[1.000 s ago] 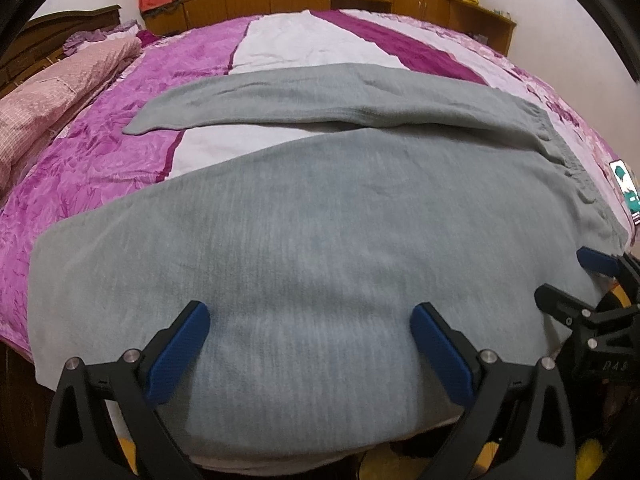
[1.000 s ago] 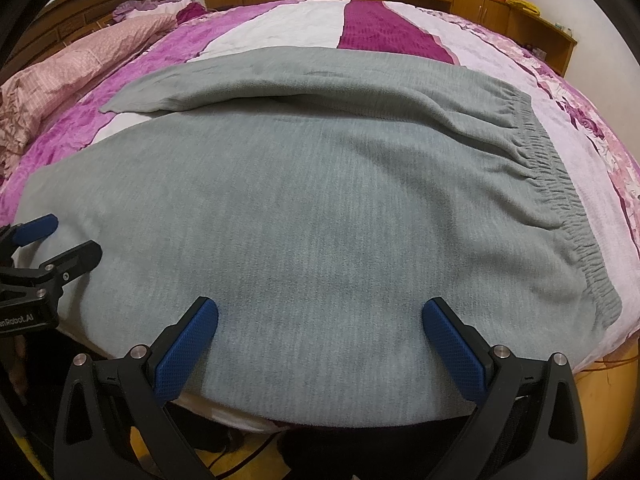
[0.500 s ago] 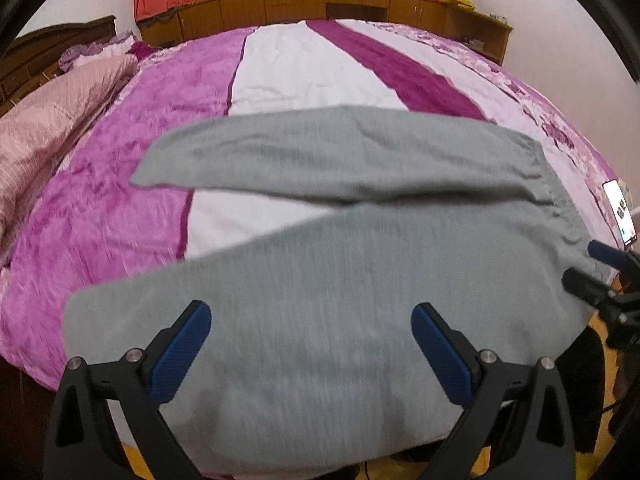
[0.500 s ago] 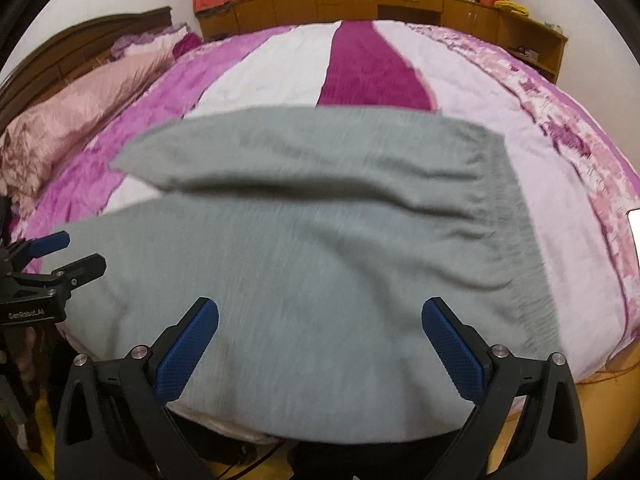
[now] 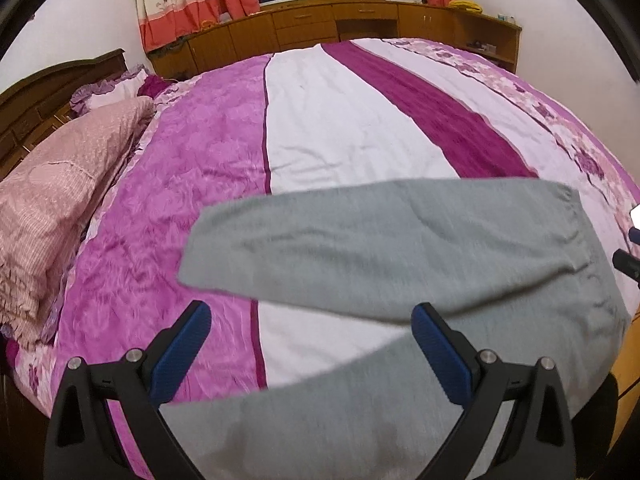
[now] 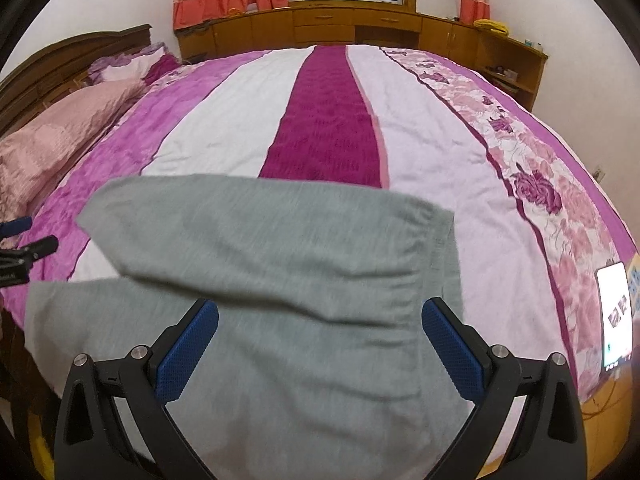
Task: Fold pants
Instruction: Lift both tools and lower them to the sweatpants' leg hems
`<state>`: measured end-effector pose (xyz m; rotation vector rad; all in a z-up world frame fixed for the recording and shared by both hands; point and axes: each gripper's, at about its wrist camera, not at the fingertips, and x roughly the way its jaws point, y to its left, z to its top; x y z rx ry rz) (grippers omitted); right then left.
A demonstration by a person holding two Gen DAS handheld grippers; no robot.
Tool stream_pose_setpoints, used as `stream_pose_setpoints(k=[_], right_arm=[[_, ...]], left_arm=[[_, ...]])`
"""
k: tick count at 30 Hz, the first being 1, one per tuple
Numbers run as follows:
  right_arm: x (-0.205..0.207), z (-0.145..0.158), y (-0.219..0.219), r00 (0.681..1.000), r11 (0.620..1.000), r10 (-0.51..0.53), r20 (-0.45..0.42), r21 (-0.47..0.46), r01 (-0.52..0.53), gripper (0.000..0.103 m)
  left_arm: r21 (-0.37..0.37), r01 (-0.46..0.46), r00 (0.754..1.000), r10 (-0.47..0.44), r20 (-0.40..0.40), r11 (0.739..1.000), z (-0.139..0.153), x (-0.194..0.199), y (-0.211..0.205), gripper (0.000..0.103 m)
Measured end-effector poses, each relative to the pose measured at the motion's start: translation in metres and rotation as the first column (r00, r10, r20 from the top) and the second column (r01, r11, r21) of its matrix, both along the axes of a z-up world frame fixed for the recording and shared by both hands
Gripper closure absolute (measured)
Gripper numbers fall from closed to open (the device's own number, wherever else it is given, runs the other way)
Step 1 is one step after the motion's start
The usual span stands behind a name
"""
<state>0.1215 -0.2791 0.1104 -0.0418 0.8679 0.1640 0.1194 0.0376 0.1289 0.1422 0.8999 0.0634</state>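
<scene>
Grey pants (image 5: 380, 252) lie spread flat on the near part of the bed, legs pointing left, waistband at the right (image 6: 448, 248). The two legs form a V with bedspread showing between them. My left gripper (image 5: 310, 344) is open and empty, held above the gap between the legs. My right gripper (image 6: 320, 340) is open and empty, above the seat of the pants (image 6: 280, 280). Each gripper's tip shows at the edge of the other's view: the right gripper (image 5: 628, 256) and the left gripper (image 6: 28, 236).
The bed has a pink, white and magenta striped spread (image 5: 340, 120). A pink quilt (image 5: 60, 184) is piled at the left by the headboard. A lit phone (image 6: 614, 316) lies at the bed's right edge. Wooden cabinets (image 6: 340, 28) line the far wall.
Both grippers have pulled back and risen from the pants, so the pants look smaller and lower in both views. Both stay open and empty.
</scene>
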Motion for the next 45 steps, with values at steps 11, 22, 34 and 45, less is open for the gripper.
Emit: stream_pose_setpoints(k=[11,22,34,45], right_arm=[[0.088,-0.008,-0.015,0.999,0.999,-0.002,-0.045,-0.047,0.000,0.004],[0.156,-0.051,-0.016,0.991,0.997,0.026,-0.134,-0.070,-0.036,0.004],[0.193,-0.096,-0.008,0.979,0.989,0.071,-0.194,-0.112,-0.094,0.004],[0.192,-0.107,-0.005,0.984,0.993,0.037,-0.177,-0.105,-0.057,0.004]], left_arm=[[-0.055,0.021,0.999,-0.024,-0.044,0.998,0.000,0.092,0.013,0.001],[-0.082,0.073,0.982,-0.086,-0.170,0.994,-0.057,0.178,-0.007,0.004],[-0.094,0.135,0.946,-0.156,-0.283,0.986,-0.119,0.220,-0.007,0.003],[-0.110,0.174,0.947,-0.197,-0.255,0.979,-0.136,0.218,-0.002,0.000]])
